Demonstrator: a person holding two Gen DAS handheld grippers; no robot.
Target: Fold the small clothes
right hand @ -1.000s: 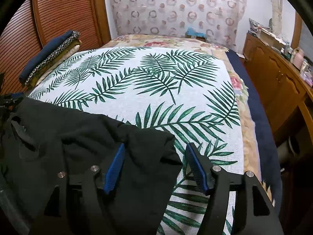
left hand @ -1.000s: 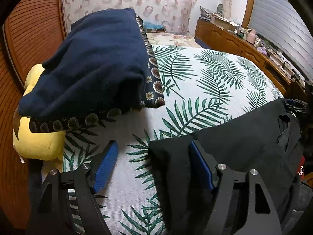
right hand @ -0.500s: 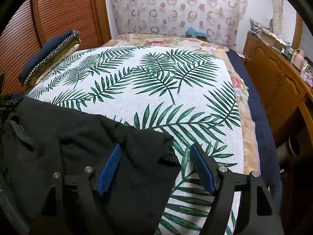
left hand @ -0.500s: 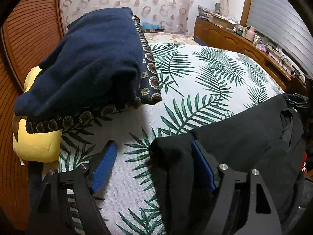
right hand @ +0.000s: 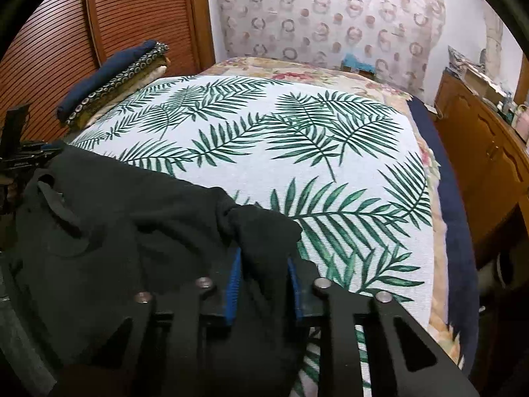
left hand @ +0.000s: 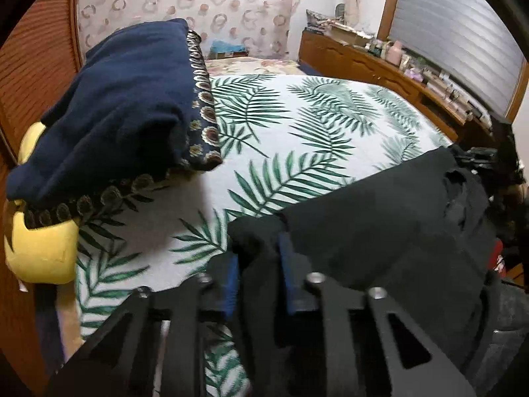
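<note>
A black garment (left hand: pixel 380 211) lies at the near edge of a bed with a palm-leaf cover (left hand: pixel 297 125). My left gripper (left hand: pixel 258 264) is shut on the garment's left corner, with cloth bunched between the blue pads. In the right wrist view the same garment (right hand: pixel 115 231) spreads to the left, and my right gripper (right hand: pixel 264 274) is shut on its right corner. Both corners are lifted a little off the cover (right hand: pixel 297 152).
A folded navy blanket with patterned trim (left hand: pixel 125 106) sits on a yellow pillow (left hand: pixel 43 254) at the left; it also shows far left in the right wrist view (right hand: pixel 112 76). A wooden slatted wardrobe (right hand: pixel 66 49) stands on the left, a wooden dresser (right hand: pixel 489 152) on the right.
Both grippers were open around the garment's corners; they have now closed on the cloth and bunched it. The views have tilted slightly.
</note>
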